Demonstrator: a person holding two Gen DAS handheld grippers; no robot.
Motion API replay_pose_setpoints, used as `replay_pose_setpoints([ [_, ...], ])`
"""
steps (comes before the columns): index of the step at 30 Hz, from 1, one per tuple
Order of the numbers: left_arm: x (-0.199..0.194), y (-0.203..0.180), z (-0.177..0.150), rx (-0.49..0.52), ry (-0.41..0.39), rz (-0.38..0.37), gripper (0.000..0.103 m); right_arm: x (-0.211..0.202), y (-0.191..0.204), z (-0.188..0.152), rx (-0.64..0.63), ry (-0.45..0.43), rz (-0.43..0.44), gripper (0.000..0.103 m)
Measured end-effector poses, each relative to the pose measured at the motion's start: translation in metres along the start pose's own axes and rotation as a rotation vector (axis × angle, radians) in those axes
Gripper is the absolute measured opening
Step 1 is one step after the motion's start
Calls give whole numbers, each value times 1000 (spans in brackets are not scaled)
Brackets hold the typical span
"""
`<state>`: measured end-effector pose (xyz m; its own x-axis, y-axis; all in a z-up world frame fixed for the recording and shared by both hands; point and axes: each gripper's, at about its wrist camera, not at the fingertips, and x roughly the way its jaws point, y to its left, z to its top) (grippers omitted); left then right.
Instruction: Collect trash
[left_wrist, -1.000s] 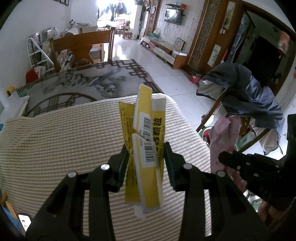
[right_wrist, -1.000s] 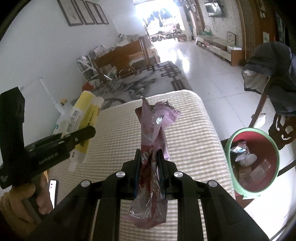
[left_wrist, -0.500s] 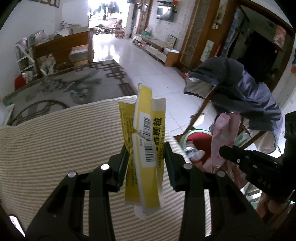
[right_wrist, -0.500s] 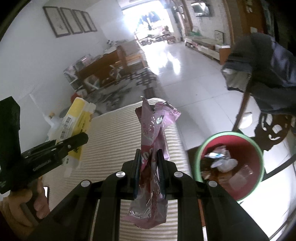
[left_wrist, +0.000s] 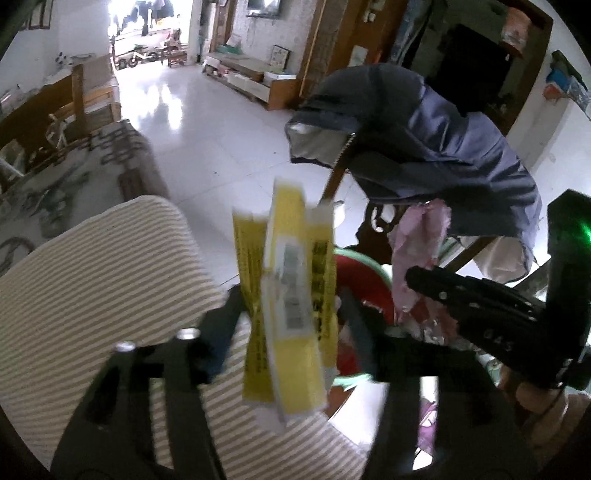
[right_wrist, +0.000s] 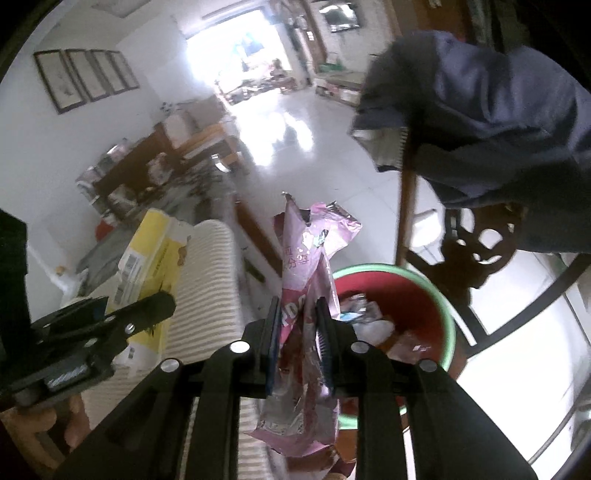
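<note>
Several yellow packets (left_wrist: 291, 362) stand between the jaws of my left gripper (left_wrist: 291, 295), which are opening; gaps show on both sides and the packets are blurred. They hang over the table's corner beside the red bin with a green rim (left_wrist: 354, 254). A pink wrapper (right_wrist: 310, 240) stays upright between the pads of my right gripper (right_wrist: 297, 302). Those jaws are starting to open, right above the bin's rim (right_wrist: 388, 266). Crumpled trash lies inside the bin. Each view shows the other gripper beside it: the right gripper (left_wrist: 424, 275) and the left gripper (right_wrist: 162, 301).
The table with a striped cloth (left_wrist: 92, 277) ends just left of the bin. A wooden chair draped with a dark blue jacket (left_wrist: 424, 140) stands close behind the bin. White tiled floor stretches beyond. A hand (left_wrist: 546, 406) holds the right gripper.
Both grippers swung right, from over the table to the bin. The left jaws spread away from the yellow packets. The right jaws widened slightly around the pink wrapper.
</note>
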<state>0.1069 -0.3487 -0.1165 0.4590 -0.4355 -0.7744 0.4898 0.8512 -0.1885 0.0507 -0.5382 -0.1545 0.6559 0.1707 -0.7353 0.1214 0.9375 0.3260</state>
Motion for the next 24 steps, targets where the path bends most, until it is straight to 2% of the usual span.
replay_pose_setpoints([
  [1,0,-2,2,-4,-13,0,77,-1,-5,1,8,-13,-11,52],
  [2,-1,-4,3,-7,-27,1,82,-3,-11,2,17,-33,-25,61],
  [3,-3,-6,5,-12,-46,3,84,-4,-15,3,21,-43,-26,63],
  [4,-6,-7,7,-16,-65,9,92,-5,-17,3,23,-46,-28,63],
  [5,-7,-8,9,-18,-80,20,96,-5,-20,5,25,-47,-33,72],
  [6,-12,-7,11,-21,-100,37,97,-6,-21,6,27,-54,-42,79],
  [10,-31,0,17,-44,-166,39,97,-20,-12,8,6,-119,-50,86],
  [13,-50,7,19,-56,-238,70,97,-33,3,9,-34,-194,-55,94],
  [19,-102,24,17,-53,-417,170,98,-77,50,-4,-116,-528,-161,96],
  [22,-125,33,13,-52,-480,248,98,-88,69,-10,-174,-628,-173,96],
  [24,-139,43,11,-62,-508,264,98,-93,85,-20,-197,-690,-158,96],
])
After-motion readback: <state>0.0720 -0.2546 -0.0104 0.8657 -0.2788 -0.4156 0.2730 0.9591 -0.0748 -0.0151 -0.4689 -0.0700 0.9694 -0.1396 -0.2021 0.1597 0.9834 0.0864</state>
